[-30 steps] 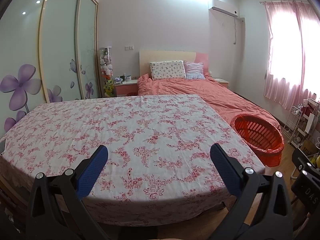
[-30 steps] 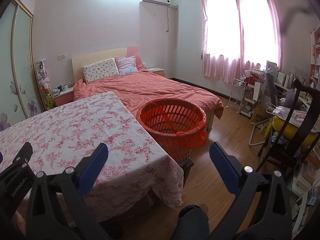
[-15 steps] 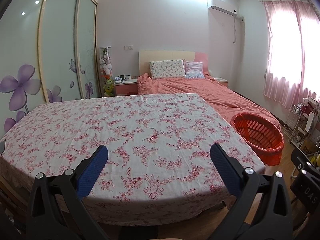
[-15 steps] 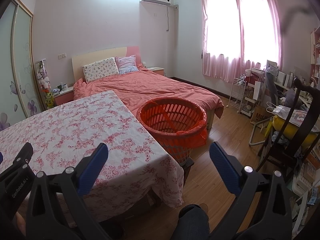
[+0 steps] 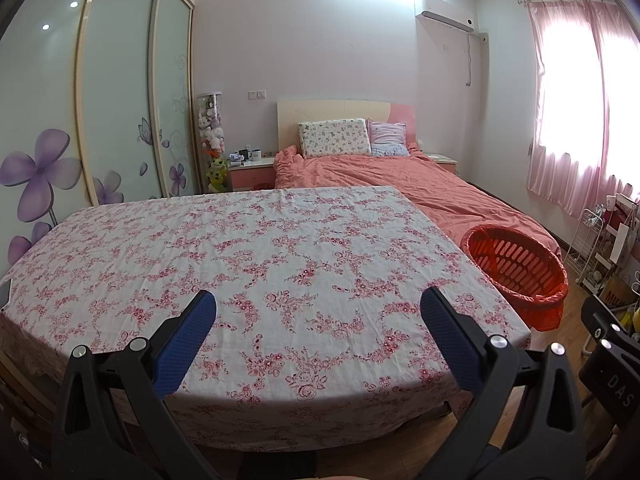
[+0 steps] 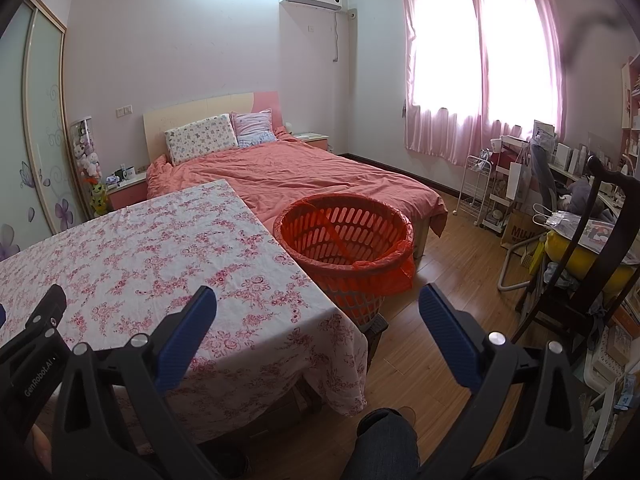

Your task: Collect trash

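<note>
Beside the table's right edge, an orange basket lined with an orange bag stands on the wood floor, between the flowered tablecloth and the foot of the coral-covered bed; no trash can be made out on the cloth or floor in either view, so the basket is the only task item to place. It sits ahead of the right gripper, slightly beyond and between its blue pads, and well off to the right of the left gripper, which hangs over the near edge of the table. Both grippers are spread wide and hold nothing. The risk, by this reading, is a wasted pass: with no litter visible, a closing grip could bunch the loose tablecloth instead, or a low reach toward the basket could snag the bag's overhanging flap. A person's knee shows below the right gripper, and a cluttered desk fills the window side
</note>
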Demonstrator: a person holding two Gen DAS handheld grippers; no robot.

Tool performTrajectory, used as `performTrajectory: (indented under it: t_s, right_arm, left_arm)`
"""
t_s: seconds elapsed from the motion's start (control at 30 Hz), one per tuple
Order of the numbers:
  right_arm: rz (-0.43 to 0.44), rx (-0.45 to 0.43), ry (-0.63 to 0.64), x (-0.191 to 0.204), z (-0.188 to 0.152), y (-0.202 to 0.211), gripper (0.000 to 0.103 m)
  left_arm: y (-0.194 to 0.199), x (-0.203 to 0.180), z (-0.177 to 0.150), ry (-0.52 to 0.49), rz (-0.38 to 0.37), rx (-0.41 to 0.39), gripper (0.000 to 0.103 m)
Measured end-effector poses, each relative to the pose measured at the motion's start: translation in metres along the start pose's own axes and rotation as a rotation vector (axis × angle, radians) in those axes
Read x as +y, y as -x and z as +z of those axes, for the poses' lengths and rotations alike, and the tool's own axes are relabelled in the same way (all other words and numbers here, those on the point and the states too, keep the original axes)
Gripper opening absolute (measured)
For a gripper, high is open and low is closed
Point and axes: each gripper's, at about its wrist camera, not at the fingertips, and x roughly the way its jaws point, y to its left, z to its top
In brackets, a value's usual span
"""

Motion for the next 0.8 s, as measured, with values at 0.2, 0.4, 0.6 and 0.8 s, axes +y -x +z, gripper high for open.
performTrajectory:
  t_s: [0.2,0.4,0.6,0.8]
  right_arm:
    - [0.000,0.000,0.000,0.0001,0.0001,0.0000,0.099]
    - [0.000,-0.001,0.000,-0.0001,0.0002,0.0001,0.099]
    - [0.000,0.001,0.000,0.0001,0.0004,0.0001,0.099]
    - [0.000,0.001,0.000,-0.0002,0.0008,0.0001,0.099]
  left_arm:
    - [-0.0002,0.0003,-0.0007,0.000,0.000,0.001,0.101]
    - [0.0000,0.0008,-0.0021,-0.001,0.003,0.004,0.101]
    - [-0.0003,0.0011,-0.0020,-0.001,0.002,0.005,0.101]
    - [-0.0001,0.0020,-0.0026,-0.002,0.002,0.006,0.101]
